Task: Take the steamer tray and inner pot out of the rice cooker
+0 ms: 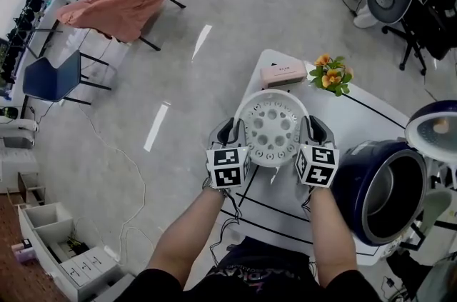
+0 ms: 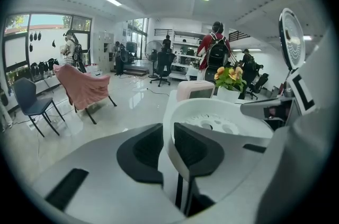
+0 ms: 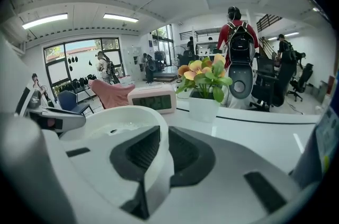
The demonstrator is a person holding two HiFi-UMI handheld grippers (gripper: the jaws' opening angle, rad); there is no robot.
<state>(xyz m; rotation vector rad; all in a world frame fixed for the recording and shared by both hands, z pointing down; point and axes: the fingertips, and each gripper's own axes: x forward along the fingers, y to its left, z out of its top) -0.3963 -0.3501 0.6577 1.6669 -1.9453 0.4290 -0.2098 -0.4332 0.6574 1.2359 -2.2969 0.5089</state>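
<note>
The white steamer tray, round with several holes, hangs just over the white table, left of the rice cooker. My left gripper is shut on the tray's left rim and my right gripper is shut on its right rim. In the left gripper view the tray rim stands pinched between the black pads of the left gripper. In the right gripper view the tray wall sits between the pads of the right gripper. The cooker stands open, its metal inner pot inside.
A pink digital clock and a small pot of orange flowers stand at the table's far edge, just beyond the tray. The cooker's raised lid is at the right. A chair draped in pink cloth stands on the floor to the left.
</note>
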